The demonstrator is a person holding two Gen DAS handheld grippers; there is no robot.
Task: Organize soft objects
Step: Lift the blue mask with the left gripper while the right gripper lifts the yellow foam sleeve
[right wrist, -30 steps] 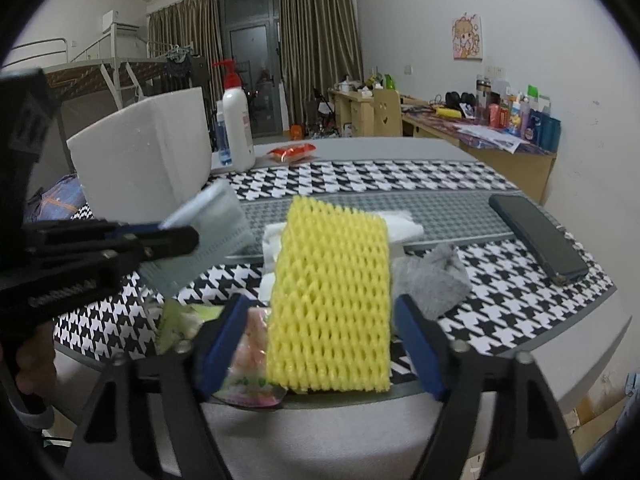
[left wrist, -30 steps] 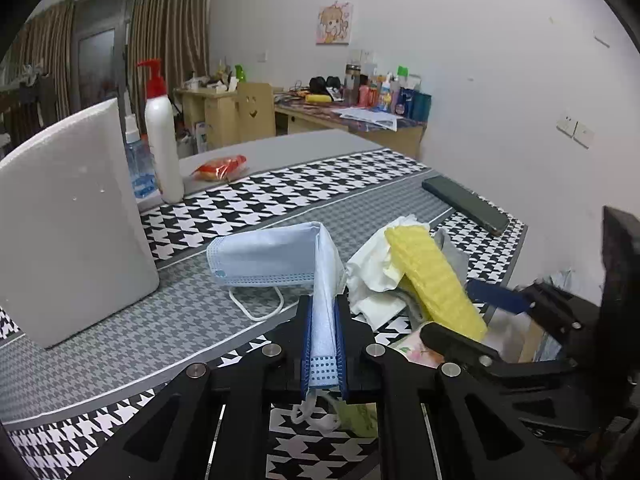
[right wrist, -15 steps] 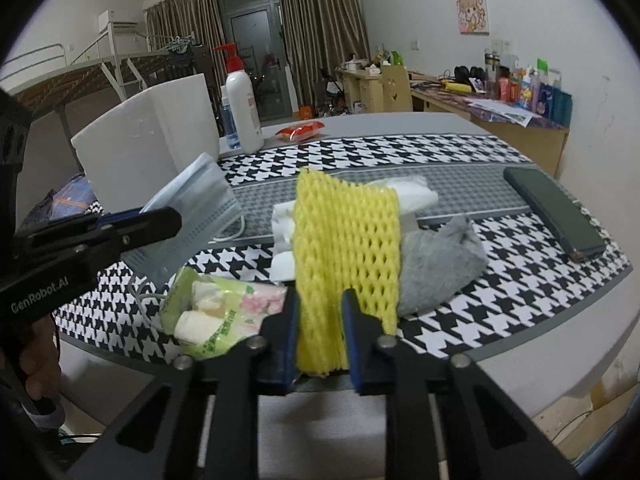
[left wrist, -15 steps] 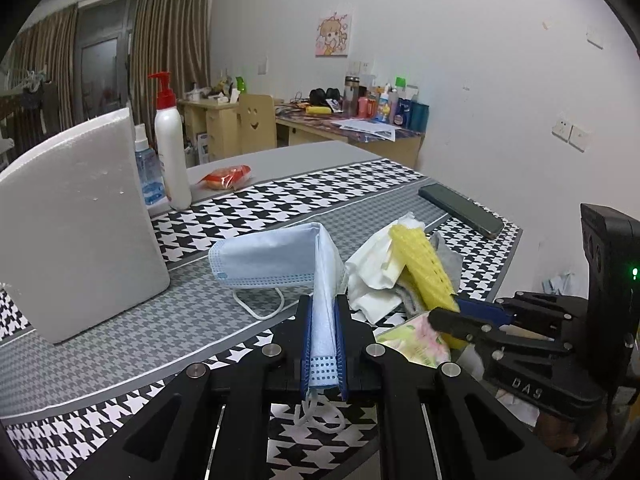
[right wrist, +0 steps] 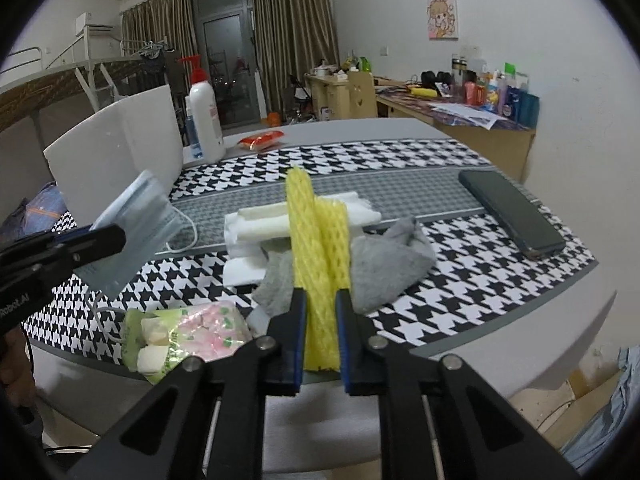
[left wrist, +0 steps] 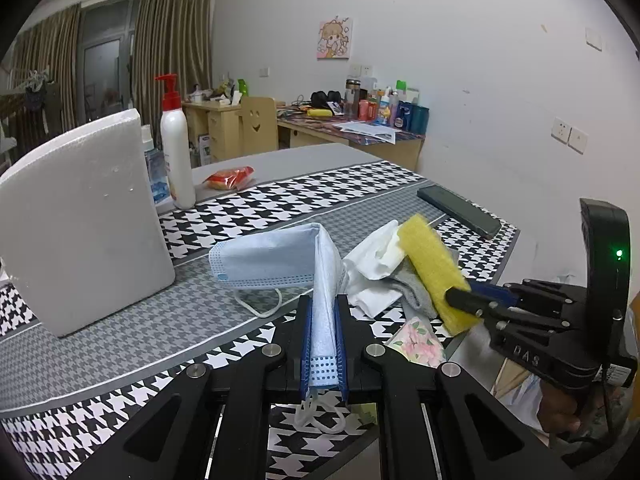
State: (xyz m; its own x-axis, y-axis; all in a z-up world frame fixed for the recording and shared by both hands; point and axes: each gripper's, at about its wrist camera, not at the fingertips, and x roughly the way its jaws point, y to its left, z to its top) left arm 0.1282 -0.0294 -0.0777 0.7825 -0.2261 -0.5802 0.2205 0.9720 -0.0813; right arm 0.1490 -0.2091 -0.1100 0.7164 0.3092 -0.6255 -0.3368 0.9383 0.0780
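Observation:
My left gripper [left wrist: 323, 312] is shut on a light blue face mask [left wrist: 276, 258], held above the table's near edge; the mask also shows in the right wrist view [right wrist: 132, 220]. My right gripper [right wrist: 321, 304] is shut on a yellow foam net sleeve [right wrist: 316, 248], squeezed into a narrow fold; it also shows in the left wrist view [left wrist: 434, 268]. Under it lie a grey sock [right wrist: 384, 268] and white foam pieces [right wrist: 256, 224]. A floral tissue pack [right wrist: 188, 332] lies at the near table edge.
A white foam box [left wrist: 80, 232] stands at the left, with a red-pump lotion bottle [left wrist: 176, 148] behind it. A black phone [right wrist: 510, 212] lies on the right of the houndstooth cloth [right wrist: 460, 264]. A red snack packet [left wrist: 230, 176] lies further back.
My right gripper has closed on the yellow sleeve, which went from flat and wide to a squeezed narrow fold, and lifted it slightly. The left gripper keeps holding the mask.

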